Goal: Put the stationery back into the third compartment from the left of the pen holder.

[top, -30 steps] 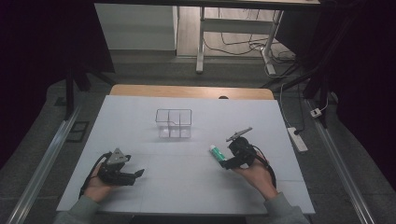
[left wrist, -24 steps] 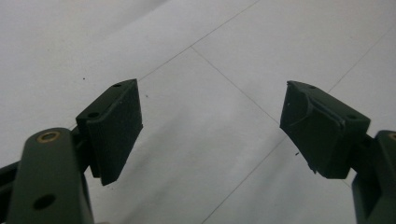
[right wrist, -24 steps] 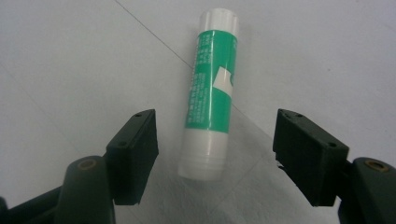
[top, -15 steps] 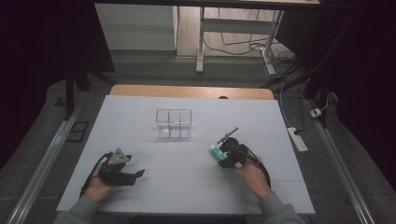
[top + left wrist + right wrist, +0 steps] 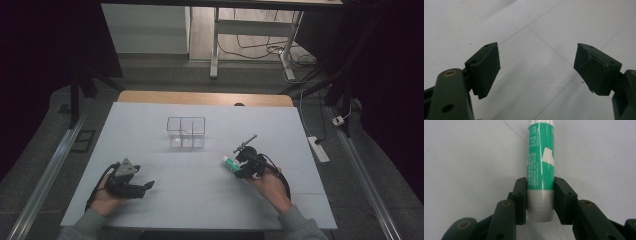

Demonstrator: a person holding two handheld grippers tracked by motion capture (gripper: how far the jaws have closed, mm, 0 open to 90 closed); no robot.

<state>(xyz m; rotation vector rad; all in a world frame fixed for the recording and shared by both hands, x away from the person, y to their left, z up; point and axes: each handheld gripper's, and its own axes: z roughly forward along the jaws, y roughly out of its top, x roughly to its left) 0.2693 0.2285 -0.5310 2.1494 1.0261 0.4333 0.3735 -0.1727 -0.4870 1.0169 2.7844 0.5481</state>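
Observation:
A green and white tube (image 5: 540,157) with a grey end lies on the white table (image 5: 200,200), right of the middle, where its tip (image 5: 229,161) sticks out to the left. My right gripper (image 5: 540,182) has just been closing, and its pads now press on both sides of the tube near the grey end. In the high view that right gripper (image 5: 239,166) sits low over the table in the person's right hand. My left gripper (image 5: 146,186) rests at the front left, open, and between its jaws (image 5: 537,62) lies bare table.
A clear box (image 5: 186,132) with compartments stands on the table behind the middle, apart from both grippers. A white power strip (image 5: 318,149) lies on the floor to the right. A metal rail (image 5: 45,175) runs along the left side.
The right gripper slid a little to the left over the tube and its jaws closed on it. The left hand kept still.

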